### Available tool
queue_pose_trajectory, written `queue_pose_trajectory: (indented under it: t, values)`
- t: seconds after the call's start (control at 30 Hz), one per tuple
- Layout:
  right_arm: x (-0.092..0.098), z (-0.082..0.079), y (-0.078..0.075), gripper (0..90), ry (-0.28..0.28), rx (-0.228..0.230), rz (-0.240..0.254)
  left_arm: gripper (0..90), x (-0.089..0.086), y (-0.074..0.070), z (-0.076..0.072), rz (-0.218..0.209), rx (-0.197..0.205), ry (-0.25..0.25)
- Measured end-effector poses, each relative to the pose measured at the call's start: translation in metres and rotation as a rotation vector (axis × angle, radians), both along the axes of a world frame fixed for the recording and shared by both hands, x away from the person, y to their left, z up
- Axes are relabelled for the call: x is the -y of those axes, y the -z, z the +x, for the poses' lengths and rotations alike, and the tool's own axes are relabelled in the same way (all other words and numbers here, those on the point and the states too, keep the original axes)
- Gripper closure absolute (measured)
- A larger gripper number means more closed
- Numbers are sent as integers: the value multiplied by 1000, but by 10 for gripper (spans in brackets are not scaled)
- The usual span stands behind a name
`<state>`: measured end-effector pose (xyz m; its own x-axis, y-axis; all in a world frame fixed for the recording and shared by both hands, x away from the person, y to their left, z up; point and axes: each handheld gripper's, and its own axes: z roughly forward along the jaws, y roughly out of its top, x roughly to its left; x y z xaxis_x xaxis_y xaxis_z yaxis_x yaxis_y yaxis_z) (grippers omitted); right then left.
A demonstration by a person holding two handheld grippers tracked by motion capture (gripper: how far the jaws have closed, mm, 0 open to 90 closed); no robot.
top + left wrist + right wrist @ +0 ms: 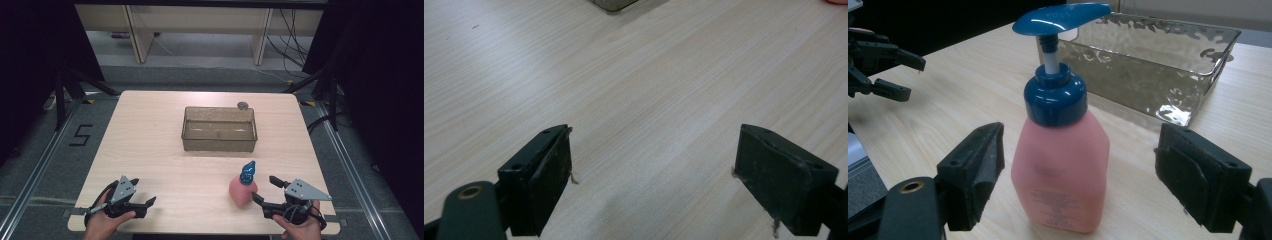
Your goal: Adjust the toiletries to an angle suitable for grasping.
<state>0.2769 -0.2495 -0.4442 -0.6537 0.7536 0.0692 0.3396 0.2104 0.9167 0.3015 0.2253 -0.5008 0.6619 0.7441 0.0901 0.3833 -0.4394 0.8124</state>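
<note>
Right gripper (1078, 180): jaws spread wide, nothing grasped, set either side of an upright pink pump bottle (1060, 165) at the table's (150, 150) near edge. Left gripper (134, 202): released, empty. Clear tray (219, 142): empty, mid-table. Bottle judged not yet picked up.

We look down on a pale wood-grain table (150, 145) standing on a grey floor (55, 150), where a black figure 5 (80, 135) is marked to the table's left and metal rails (350, 165) run along both sides. Beyond the table stands light wooden furniture (200, 25) on slanted legs, with dark cables (292, 45) hanging and trailing at its right end. Black curtains (380, 75) close in the left and right sides, with black stand legs (70, 85) at their feet, and the light falls evenly on the tabletop.
</note>
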Motion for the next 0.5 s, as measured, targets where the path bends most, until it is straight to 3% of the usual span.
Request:
queue_pose_trajectory:
  t: [0.07,0.37,0.4,0.5]
  values:
    - [-1,-1,0,207,-4,-23,12,148,1,1,0,-12,1,-4]
    - [-5,2,-1,205,-10,-17,-2,148,2,0,0,-22,-2,-11]
    - [-7,0,-1,205,-1,-42,18,148,0,-1,1,6,2,4]
    - [-7,4,-1,205,-14,4,-11,148,2,-1,1,7,1,15]
